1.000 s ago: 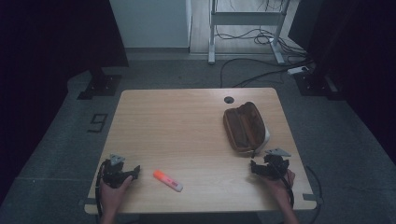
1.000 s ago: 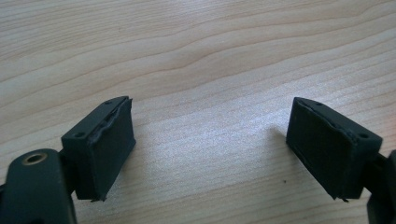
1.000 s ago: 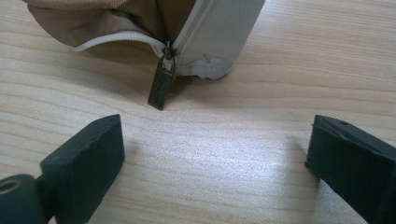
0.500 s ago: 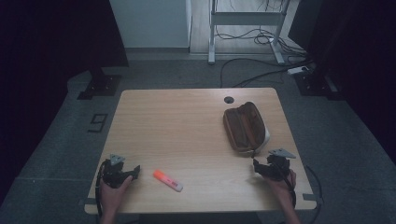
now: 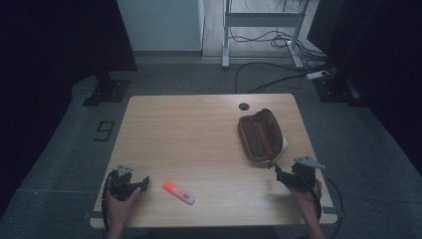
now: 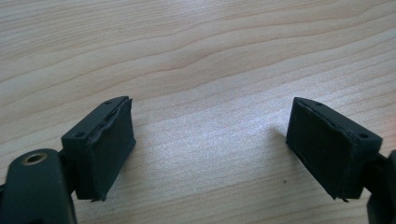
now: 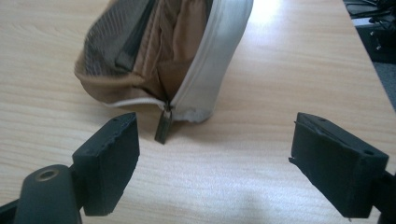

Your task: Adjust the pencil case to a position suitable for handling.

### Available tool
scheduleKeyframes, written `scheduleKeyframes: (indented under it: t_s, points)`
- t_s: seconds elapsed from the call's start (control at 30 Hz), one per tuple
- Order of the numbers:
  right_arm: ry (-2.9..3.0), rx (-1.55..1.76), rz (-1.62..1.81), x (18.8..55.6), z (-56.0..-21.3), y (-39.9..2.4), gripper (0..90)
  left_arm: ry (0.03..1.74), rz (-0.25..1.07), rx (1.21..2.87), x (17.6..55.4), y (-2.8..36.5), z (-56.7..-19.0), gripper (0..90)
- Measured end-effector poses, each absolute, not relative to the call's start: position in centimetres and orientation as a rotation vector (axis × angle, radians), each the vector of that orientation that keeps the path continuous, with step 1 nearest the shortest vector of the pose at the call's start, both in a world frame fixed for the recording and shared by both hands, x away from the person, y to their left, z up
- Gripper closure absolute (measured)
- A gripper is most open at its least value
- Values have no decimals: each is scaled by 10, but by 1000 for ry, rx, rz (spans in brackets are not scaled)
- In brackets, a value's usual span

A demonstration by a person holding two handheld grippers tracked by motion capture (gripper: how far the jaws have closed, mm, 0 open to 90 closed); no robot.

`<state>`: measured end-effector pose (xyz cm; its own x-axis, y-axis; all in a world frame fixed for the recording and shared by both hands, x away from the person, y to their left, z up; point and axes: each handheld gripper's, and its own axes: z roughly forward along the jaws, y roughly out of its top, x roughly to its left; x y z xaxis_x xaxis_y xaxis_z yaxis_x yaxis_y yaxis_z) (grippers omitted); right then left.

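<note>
A brown zip pouch (image 5: 261, 137) lies on the right side of the wooden table (image 5: 199, 129), its mouth gaping at the near end. In the right gripper view the pouch (image 7: 163, 56) shows its tan lining and a metal zipper pull (image 7: 163, 127) hanging at the front. My right gripper (image 5: 277, 174) hovers just short of that end. This right gripper (image 7: 215, 163) is open; its jaws have just been closing slightly, with nothing between them. An orange-and-white marker (image 5: 179, 192) lies near the front edge. My left gripper (image 5: 144, 181) rests left of it. That left gripper (image 6: 210, 149) is open over bare wood.
A round cable hole (image 5: 244, 106) sits at the table's far edge. Beyond the table are a metal frame (image 5: 263, 30), cables and a power strip (image 5: 318, 75) on the grey floor.
The right gripper has lifted a little and drifted slightly right near the pouch's end. The left gripper, the marker and the pouch have stayed put.
</note>
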<state>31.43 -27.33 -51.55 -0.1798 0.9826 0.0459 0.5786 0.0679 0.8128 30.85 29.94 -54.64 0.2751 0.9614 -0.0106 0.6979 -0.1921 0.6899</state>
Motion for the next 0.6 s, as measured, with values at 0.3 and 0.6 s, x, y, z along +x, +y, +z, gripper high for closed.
scheduleKeyframes:
  t_s: [0.3,0.6]
  points:
    - [1784,1536,1035,318,-500,-277,154,1488,584,1965,309,299,-546,149]
    - [1770,1516,1060,330,-487,-276,163,1488,584,1966,308,299,-546,150]
